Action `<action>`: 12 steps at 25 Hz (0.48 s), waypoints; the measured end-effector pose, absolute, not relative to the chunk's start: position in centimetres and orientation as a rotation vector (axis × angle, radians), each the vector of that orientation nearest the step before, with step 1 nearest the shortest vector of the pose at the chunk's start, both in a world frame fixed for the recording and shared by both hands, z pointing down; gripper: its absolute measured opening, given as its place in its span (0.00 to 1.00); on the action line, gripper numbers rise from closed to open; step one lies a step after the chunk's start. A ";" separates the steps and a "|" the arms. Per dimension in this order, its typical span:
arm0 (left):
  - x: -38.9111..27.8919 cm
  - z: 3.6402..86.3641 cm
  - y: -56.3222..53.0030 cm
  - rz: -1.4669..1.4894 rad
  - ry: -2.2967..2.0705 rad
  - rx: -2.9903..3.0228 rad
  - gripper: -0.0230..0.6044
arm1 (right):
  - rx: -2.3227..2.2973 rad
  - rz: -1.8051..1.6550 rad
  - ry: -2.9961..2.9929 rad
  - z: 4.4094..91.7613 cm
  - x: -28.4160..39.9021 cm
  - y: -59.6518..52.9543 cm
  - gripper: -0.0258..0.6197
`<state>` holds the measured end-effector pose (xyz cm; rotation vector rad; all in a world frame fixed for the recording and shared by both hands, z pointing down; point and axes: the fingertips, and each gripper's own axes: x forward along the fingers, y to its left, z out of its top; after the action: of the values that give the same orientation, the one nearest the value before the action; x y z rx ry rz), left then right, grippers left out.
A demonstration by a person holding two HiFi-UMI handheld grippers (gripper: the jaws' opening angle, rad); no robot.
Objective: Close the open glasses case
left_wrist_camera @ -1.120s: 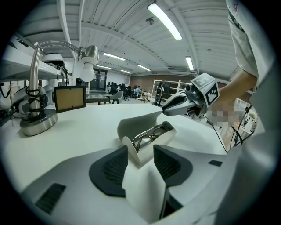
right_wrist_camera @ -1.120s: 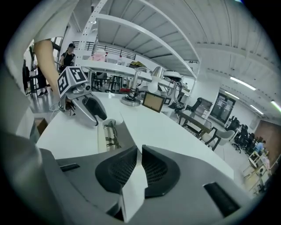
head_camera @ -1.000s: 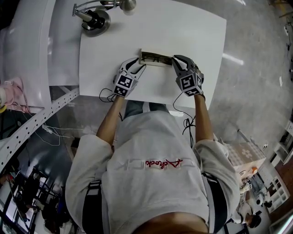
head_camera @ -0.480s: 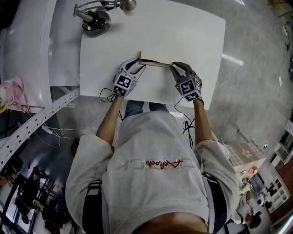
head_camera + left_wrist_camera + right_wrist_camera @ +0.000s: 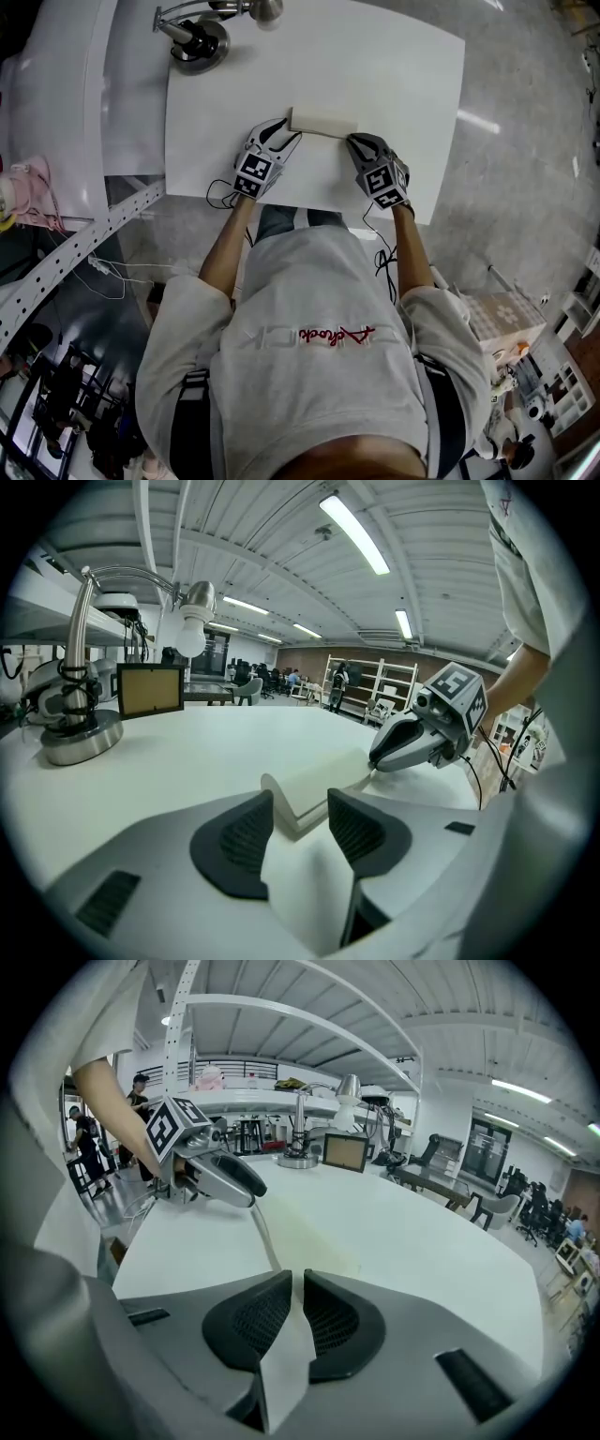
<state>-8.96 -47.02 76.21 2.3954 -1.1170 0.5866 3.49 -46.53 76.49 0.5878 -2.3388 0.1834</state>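
Note:
The cream glasses case (image 5: 322,122) lies on the white table (image 5: 403,84) with its lid down flat. My left gripper (image 5: 287,134) is shut on the case's left end; in the left gripper view the case (image 5: 323,778) sits between its pads (image 5: 246,841). My right gripper (image 5: 354,141) is at the case's right end, pinching the thin lid edge (image 5: 269,1237). Its jaws are closing, with only a narrow slit between the pads (image 5: 330,1314). From the left gripper view, the right gripper (image 5: 375,763) touches the case's far corner.
A desk lamp with a round metal base (image 5: 197,39) stands at the table's far left corner, also in the left gripper view (image 5: 80,735). A small framed board (image 5: 150,689) stands behind it. The table's near edge (image 5: 309,202) runs just under my wrists.
The lid, upright with the inside showing a second ago, has swung down onto the case. My right gripper came down and toward me with it. My left gripper stayed put.

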 end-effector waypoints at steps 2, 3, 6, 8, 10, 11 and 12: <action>-9.0 76.2 -47.0 0.586 -1.114 2.395 0.35 | 0.589 0.189 -2.342 76.4 3.4 -46.5 0.14; -9.0 76.2 -47.0 0.583 -1.113 2.394 0.35 | 0.592 0.193 -2.341 76.4 3.4 -46.5 0.14; -9.3 76.1 -47.0 0.564 -1.120 2.386 0.35 | 0.626 0.230 -2.354 76.1 3.5 -46.5 0.14; -9.4 75.7 -47.1 0.552 -1.126 2.392 0.35 | 0.662 0.261 -2.376 75.6 3.6 -46.6 0.14; -9.4 75.1 -47.2 0.544 -1.132 2.406 0.35 | 0.695 0.264 -2.392 74.9 3.5 -46.9 0.10; -9.3 74.8 -47.2 0.541 -1.136 2.416 0.33 | 0.708 0.259 -2.398 74.6 3.5 -46.9 0.09; -9.2 74.4 -47.1 0.537 -1.138 2.430 0.27 | 0.715 0.259 -2.407 74.3 3.5 -46.9 0.08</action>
<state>-9.21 -47.12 74.36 2.4298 -1.1377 0.5368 3.49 -46.90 74.28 0.7150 -2.4072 0.2588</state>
